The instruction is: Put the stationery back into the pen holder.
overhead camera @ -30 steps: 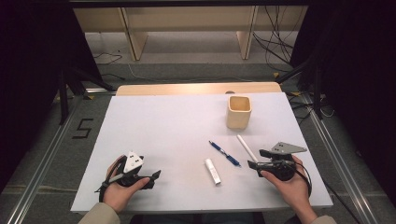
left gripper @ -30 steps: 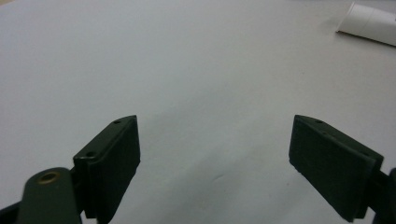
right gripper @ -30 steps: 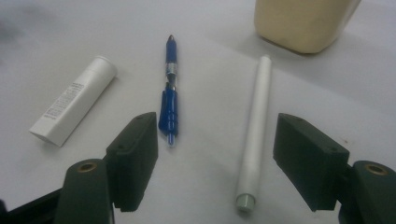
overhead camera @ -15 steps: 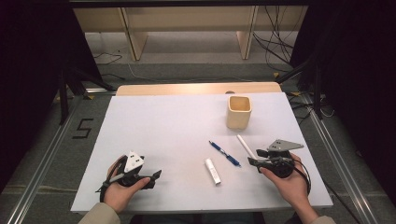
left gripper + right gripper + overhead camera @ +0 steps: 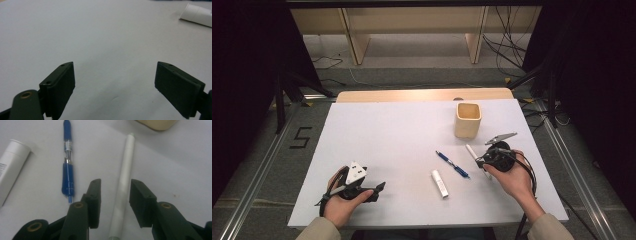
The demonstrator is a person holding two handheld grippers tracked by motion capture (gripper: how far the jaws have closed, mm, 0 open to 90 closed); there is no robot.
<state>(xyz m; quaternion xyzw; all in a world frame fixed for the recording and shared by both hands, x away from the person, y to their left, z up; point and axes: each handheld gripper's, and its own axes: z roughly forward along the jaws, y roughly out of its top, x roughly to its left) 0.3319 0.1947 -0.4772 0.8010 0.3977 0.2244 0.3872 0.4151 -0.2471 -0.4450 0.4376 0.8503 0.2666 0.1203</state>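
While our right claw (image 5: pixel 113 195) has just been narrowing round the white stick (image 5: pixel 124 182) w/o touching, left claw (image 5: pixel 115 87) wide, we risk rolling it toward the worktop's (image 5: pixel 377 130) right edge.

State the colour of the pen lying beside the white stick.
Blue pen, clearest in the right gripper view.

Each hand carries a black gripper. The left gripper (image 5: pixel 379 187) bears a white three-cornered plate (image 5: pixel 356 172) with small dark marks on top; the right gripper (image 5: pixel 480 161) bears a grey three-cornered plate (image 5: pixel 501 137). Dark cables (image 5: pixel 529 172) loop from the right gripper's body past the wrist, and a cable trails from the left one too. Close up, the jaws are flat matt black blocks with small screw holes, hinged on dark arms with brass-coloured rivets (image 5: pixel 79 205). Both sleeves (image 5: pixel 314 230) are beige.
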